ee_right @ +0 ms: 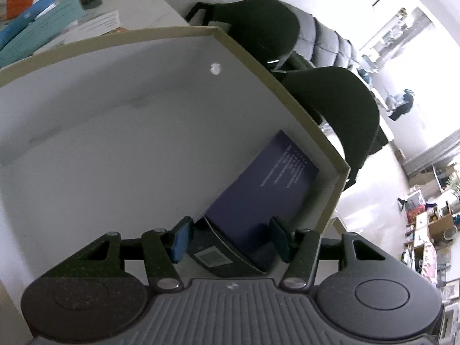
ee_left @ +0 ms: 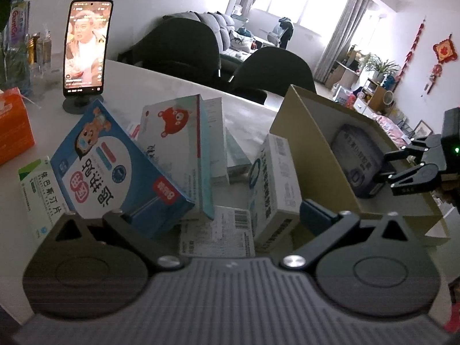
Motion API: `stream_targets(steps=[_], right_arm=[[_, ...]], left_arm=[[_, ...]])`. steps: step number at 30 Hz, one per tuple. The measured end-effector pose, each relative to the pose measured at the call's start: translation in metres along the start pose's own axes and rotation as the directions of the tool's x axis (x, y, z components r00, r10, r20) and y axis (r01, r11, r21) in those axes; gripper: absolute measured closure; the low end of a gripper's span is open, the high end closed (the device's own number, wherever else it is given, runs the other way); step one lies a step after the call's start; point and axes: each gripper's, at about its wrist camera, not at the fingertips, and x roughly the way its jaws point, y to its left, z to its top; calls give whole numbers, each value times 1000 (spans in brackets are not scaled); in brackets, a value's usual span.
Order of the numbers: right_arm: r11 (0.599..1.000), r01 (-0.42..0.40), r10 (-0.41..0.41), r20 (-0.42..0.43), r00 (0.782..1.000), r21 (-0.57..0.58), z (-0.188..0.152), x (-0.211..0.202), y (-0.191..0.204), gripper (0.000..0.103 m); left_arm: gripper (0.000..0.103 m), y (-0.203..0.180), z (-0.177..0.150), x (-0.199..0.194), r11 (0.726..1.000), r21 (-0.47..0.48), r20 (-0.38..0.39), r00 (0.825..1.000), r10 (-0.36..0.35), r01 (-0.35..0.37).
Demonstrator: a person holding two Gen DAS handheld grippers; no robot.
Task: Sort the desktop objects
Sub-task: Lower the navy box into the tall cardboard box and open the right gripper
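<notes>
Desk inventory, largest to smallest: open carton, loose medicine boxes, your two grippers.

On the white desk [ee_left: 178, 86] you have a tan cardboard carton [ee_right: 258, 66] with a pale lining, standing open at the right of the left wrist view. Inside it a dark navy box [ee_right: 258, 189] leans against the far wall by the corner. Left of the carton sits a heap of medicine boxes: a blue bear-print box [ee_left: 115, 166] tilted, a white box with a red bear [ee_left: 175, 132] upright behind it, and a white barcode box [ee_left: 276, 178] just beside the carton wall. A phone [ee_left: 86, 46] on a stand plays video behind them. Your right gripper [ee_right: 230, 237] is in the carton, partly open, pads flanking the navy box's near end; whether they press it you cannot tell. Your left gripper [ee_left: 218, 218] is wide open, holding nothing, low before the heap.
</notes>
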Motion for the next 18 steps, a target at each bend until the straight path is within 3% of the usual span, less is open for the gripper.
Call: stream_targets(steps=[11, 18], right_arm=[[992, 71, -67, -43, 997, 103, 4, -2, 8, 44], [991, -32, 29, 24, 999, 134, -1, -35, -3, 37]], left_arm=[[0, 4, -2, -3, 1000, -2, -4, 1000, 6, -6], [0, 16, -2, -13, 1000, -13, 1, 1000, 20, -20]])
